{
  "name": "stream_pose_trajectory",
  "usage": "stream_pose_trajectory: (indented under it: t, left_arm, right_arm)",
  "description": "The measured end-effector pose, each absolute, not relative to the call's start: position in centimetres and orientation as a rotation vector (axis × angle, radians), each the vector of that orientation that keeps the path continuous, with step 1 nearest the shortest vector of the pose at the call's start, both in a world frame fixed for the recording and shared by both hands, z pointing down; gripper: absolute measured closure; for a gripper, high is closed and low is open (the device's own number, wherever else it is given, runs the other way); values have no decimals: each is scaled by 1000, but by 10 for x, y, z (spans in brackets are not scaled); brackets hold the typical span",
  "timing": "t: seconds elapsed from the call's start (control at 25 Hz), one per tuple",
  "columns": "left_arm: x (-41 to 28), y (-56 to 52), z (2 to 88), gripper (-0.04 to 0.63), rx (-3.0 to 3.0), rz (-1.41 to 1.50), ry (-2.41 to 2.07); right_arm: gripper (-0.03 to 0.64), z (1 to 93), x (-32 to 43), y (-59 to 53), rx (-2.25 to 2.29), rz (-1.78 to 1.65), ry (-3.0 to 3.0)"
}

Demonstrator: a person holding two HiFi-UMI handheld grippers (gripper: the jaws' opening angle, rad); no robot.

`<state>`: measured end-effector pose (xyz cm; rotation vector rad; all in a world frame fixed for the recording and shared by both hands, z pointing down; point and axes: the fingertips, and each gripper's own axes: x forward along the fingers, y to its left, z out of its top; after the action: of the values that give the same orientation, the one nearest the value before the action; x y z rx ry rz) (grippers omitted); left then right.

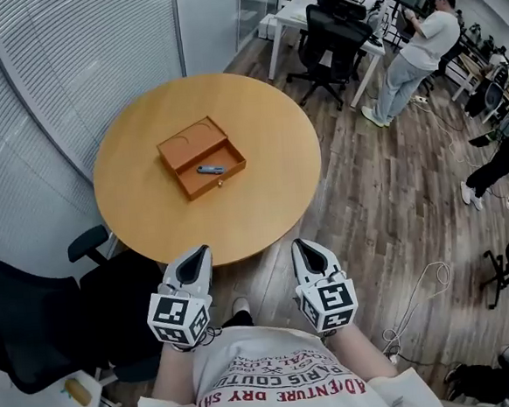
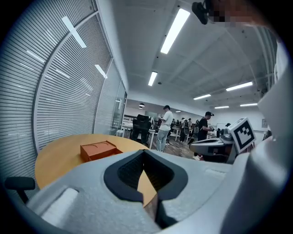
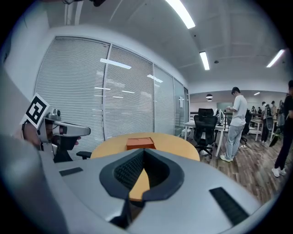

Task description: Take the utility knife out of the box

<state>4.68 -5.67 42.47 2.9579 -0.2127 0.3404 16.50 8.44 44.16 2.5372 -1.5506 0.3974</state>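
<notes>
The left gripper and right gripper hang side by side just short of the round table's near edge. Each has its jaws pressed together on nothing. The utility knife lies in the open drawer of the orange box near the table's middle, well apart from both grippers. Open tabletop runs from the near edge to the box. A black office chair stands near on the left.

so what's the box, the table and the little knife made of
Box: matte orange-brown, even colour with crisp edges; wood or leather-look board, can't tell which. Table: smooth light wood-toned top with a soft sheen, probably veneer or laminate. Utility knife: grey, maybe metal; too small to be sure.
</notes>
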Motion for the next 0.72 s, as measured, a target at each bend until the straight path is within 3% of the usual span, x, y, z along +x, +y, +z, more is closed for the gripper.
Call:
stream_pose_trajectory:
  t: [0.72]
  left_arm:
    - [146,-191,450,600,2901,387,-513]
  right_arm:
    - [609,468,291,-94,2324,394,-1819]
